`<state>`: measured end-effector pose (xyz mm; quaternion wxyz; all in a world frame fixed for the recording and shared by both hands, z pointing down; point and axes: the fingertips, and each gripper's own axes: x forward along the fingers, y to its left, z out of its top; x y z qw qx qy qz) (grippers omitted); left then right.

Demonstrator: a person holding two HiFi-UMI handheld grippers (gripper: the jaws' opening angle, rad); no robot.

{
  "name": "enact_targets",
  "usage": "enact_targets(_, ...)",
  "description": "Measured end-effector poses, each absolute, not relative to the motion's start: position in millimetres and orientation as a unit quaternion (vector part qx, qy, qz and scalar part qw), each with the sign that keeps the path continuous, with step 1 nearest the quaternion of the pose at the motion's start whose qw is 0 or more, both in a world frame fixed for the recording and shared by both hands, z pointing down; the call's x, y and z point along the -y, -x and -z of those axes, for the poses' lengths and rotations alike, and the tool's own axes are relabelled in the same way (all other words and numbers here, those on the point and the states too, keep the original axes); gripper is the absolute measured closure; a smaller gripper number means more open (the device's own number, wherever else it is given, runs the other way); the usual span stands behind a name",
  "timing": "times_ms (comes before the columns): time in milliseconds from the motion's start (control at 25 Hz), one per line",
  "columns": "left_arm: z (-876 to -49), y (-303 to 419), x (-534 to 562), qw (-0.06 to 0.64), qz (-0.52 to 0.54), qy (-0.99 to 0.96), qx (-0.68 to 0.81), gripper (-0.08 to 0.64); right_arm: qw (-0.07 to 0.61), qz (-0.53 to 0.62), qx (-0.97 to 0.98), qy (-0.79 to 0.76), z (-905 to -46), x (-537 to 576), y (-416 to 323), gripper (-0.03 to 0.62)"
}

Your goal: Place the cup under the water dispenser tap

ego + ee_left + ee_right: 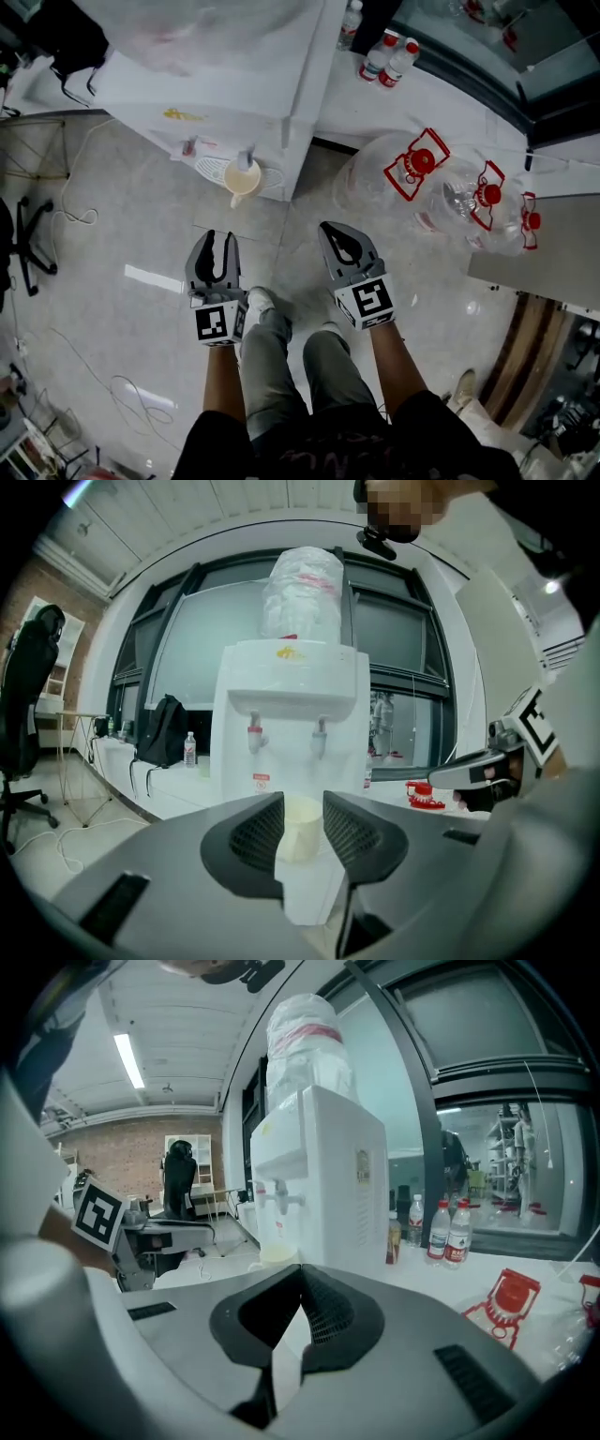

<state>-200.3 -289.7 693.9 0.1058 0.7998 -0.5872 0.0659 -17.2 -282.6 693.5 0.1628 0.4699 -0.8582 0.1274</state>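
Left gripper (pixel 218 240), jaws spread, hangs over open floor (pixel 112 234) well short of the cup (pixel 243 178); right gripper (pixel 336 232) is pinched shut.

Looks like an open office workspace, going by the water dispenser (pixel 291 714), swivel chair (pixel 28 705), backpack (pixel 167 728) on a long desk, dark-framed glass walls (pixel 178 649), ceiling strip light (pixel 128 1061), brick back wall (pixel 112 1157), loose cables (pixel 127 389) across the tiled floor
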Motion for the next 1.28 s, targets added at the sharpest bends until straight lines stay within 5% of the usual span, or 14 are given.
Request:
enact_targets(400, -579.0, 172.1, 258.7, 0.11, -0.085, -0.808, 0.572, 0.534, 0.148, -0.119, 0.848, -0.495, -560.7, 262.0, -13.2, 0.578)
enact_targets(1280, -395.4, 117.6, 197.2, 0.092, -0.061, -0.821, 0.561, 0.541, 0.108, -0.078, 0.848, -0.513, -370.4, 209.2, -47.8, 0.579)
